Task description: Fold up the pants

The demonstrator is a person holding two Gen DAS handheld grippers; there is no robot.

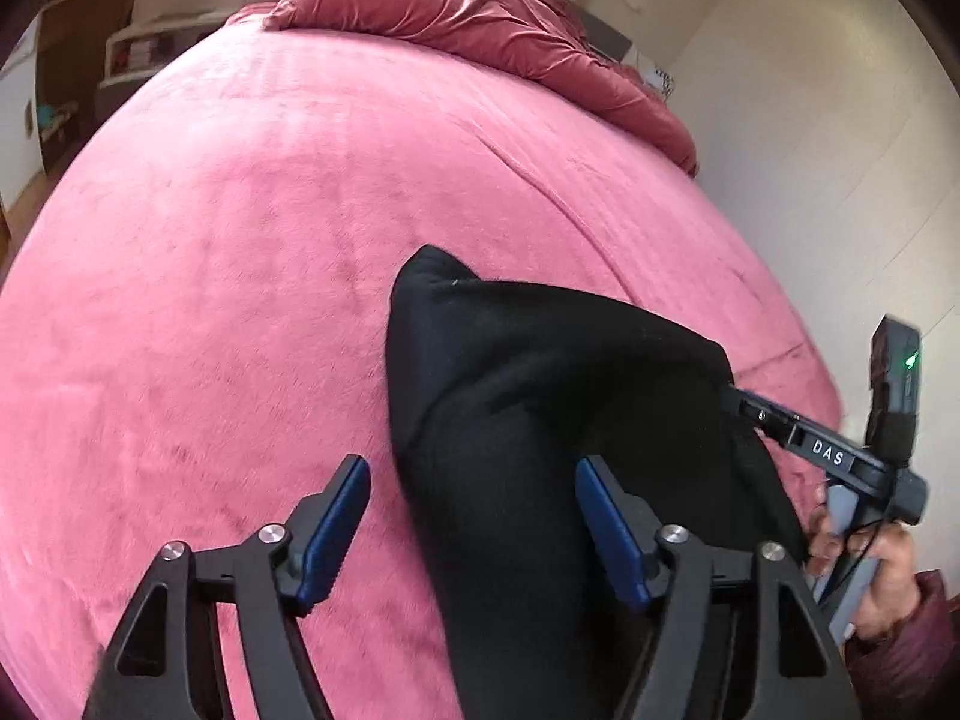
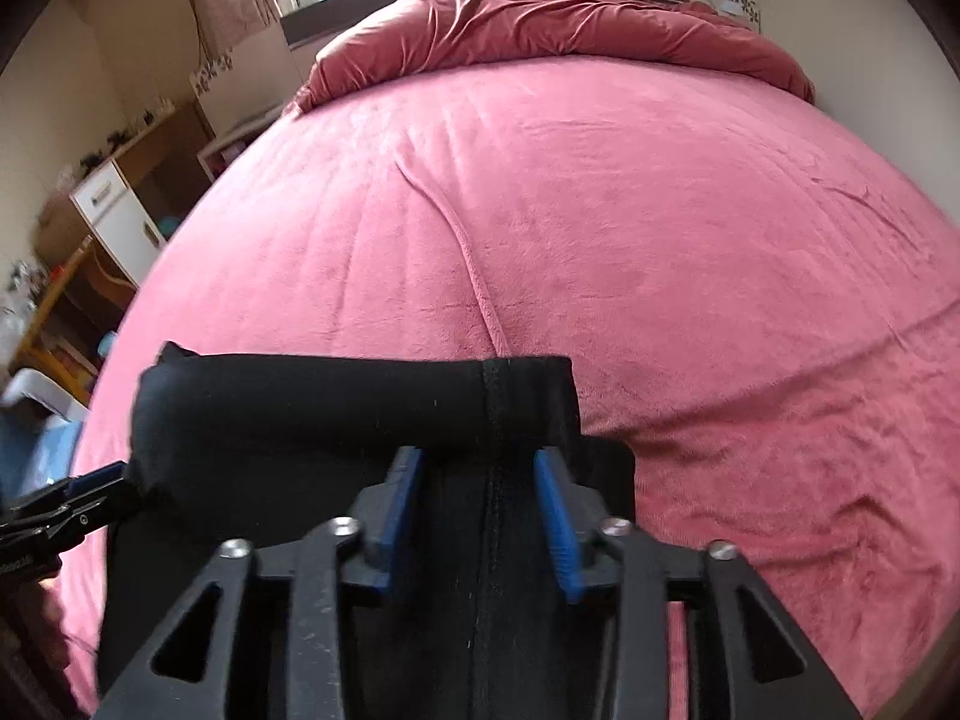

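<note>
Spread across nearly both views: a pink fleece bed cover (image 1: 240,228), with a rumpled darker red duvet (image 1: 480,18) heaped at the far end. Near the front edge of that cover, the black pants (image 2: 336,396), already gathered into a thick, rolled fold with a stitched seam running toward the right wrist camera.

Likely light, soft and limp, prone to sagging and unrolling wherever unsupported; probably not slippery against the fleece. Best taken at the two ends of the rolled edge, pinching through every layer so the fold travels as one.

Left gripper (image 1: 473,468) held low and angled forward over the cover, jaws spread wide, cloth lying across the inner side of one blue pad but not pinched. Right gripper (image 2: 480,456) level with the fold, jaws partly apart with the seam between them; clamped or merely straddling, cannot tell. Right hand (image 1: 870,570) wrapped around its handle, trigger side.
</note>
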